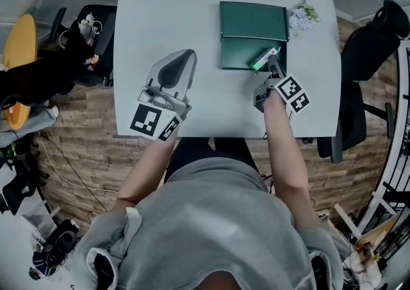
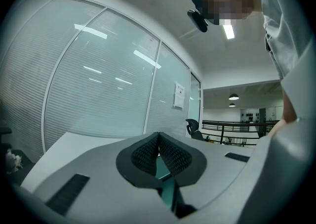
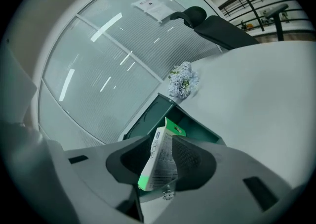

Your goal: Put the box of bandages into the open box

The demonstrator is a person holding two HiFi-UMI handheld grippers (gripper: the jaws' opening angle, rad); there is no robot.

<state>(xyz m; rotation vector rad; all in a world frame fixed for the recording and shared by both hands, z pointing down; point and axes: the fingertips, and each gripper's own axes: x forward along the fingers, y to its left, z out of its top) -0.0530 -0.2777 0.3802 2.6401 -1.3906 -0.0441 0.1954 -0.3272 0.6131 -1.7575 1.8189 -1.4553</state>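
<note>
The dark green open box [image 1: 254, 21] lies on the white table [image 1: 186, 0], its lid folded back and its tray [image 1: 238, 53] nearest me. My right gripper [image 1: 271, 64] hovers over the tray's right front corner. The white-and-green box of bandages [image 1: 264, 58] stands tilted between its jaws. In the right gripper view the bandage box [image 3: 160, 161] leans on the right pad [image 3: 190, 156], with a dark gap to the left pad, above the green box [image 3: 148, 124]. My left gripper [image 1: 190, 53] rests shut and empty on the table, left of the green box; its pads [image 2: 170, 151] meet.
A small bunch of pale flowers [image 1: 303, 16] lies by the green box's far right corner, also in the right gripper view [image 3: 182, 80]. Black office chairs [image 1: 371, 39] stand off the table's right edge. A glass wall with blinds [image 2: 98, 84] runs behind the table.
</note>
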